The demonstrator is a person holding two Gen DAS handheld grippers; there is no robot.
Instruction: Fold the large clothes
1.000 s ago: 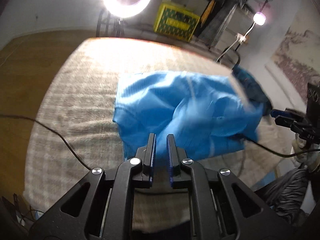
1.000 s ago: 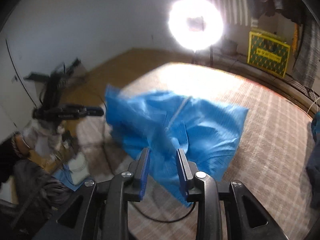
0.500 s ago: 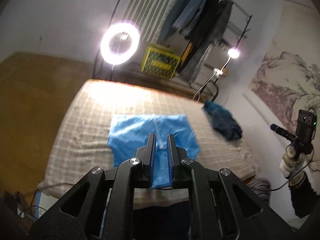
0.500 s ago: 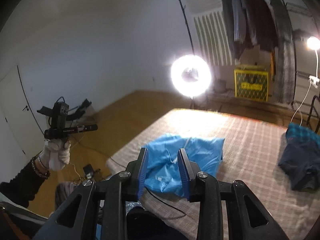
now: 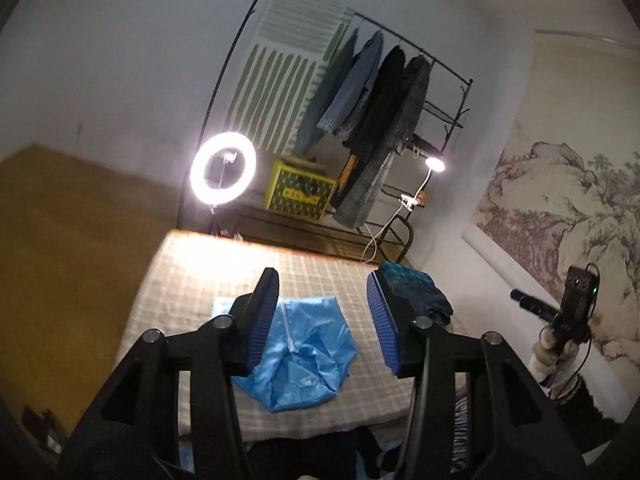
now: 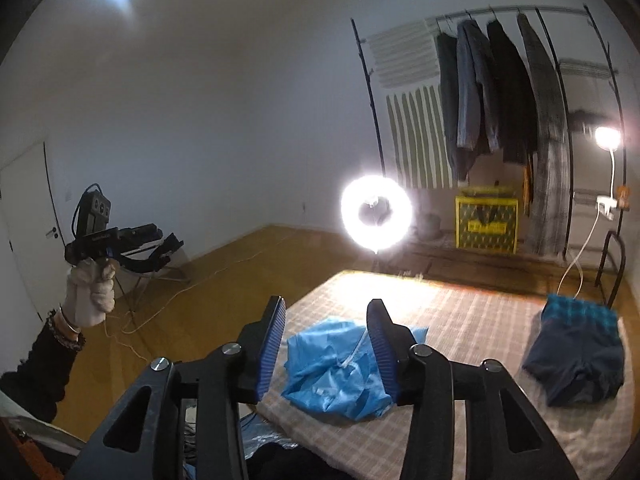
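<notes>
Both my claws, left (image 5: 326, 320) and right (image 6: 326, 344), have just been opening and hang empty above the bed (image 5: 192, 280). The blue garment (image 5: 304, 356) lies bunched near its front edge, hardly folded; a dark one (image 6: 576, 352) waits. Ring light (image 6: 376, 210) and clothes rack (image 6: 520, 92) behind.

No legible text in either view

The yellow crate (image 5: 300, 194) by the clothes rack carries a yellow band of dark lettering on its front, too small and blurred to read from either wrist; a pale marking on the raised gripper's (image 6: 120, 240) black body is just as unreadable.
</notes>
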